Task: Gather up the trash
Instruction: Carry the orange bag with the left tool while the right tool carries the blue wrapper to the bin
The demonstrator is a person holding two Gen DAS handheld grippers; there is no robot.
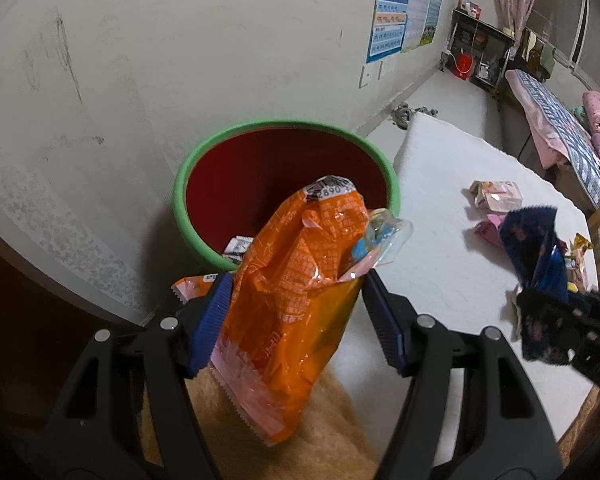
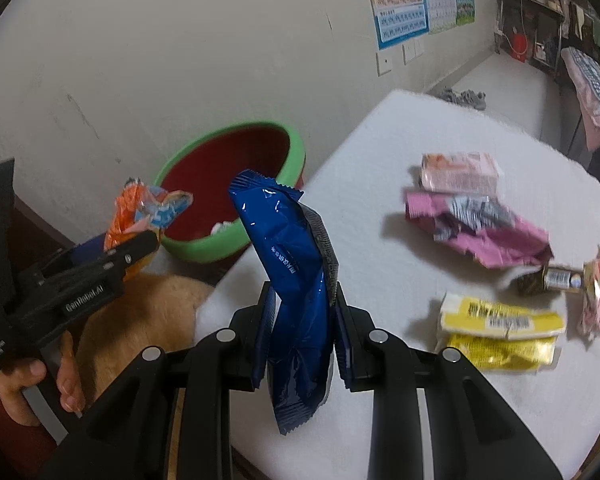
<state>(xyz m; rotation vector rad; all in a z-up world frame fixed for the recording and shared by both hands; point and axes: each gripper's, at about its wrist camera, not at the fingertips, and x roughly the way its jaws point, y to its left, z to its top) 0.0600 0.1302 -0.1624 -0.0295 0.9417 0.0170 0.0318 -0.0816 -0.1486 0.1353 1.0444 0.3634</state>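
Note:
My left gripper [image 1: 295, 304] is shut on an orange snack bag [image 1: 295, 304] and holds it up in front of the red bin with a green rim [image 1: 187, 184]. A small wrapper lies at the bin's bottom. My right gripper [image 2: 304, 312] is shut on a blue wrapper [image 2: 295, 280] above the white table's [image 2: 380, 160] left edge. The bin also shows in the right wrist view [image 2: 300, 152], to the left of the table. In that view the left gripper [image 2: 139, 248] sits near the bin with the orange bag [image 2: 127, 208].
Several wrappers lie on the table: a pink one [image 2: 496, 232], a pale pink pack [image 2: 460, 172], yellow packs [image 2: 500, 332] and a dark one [image 2: 548, 280]. A tan furry cushion [image 2: 139, 320] lies below the grippers. A wall stands behind the bin. A bed [image 1: 560, 128] is at far right.

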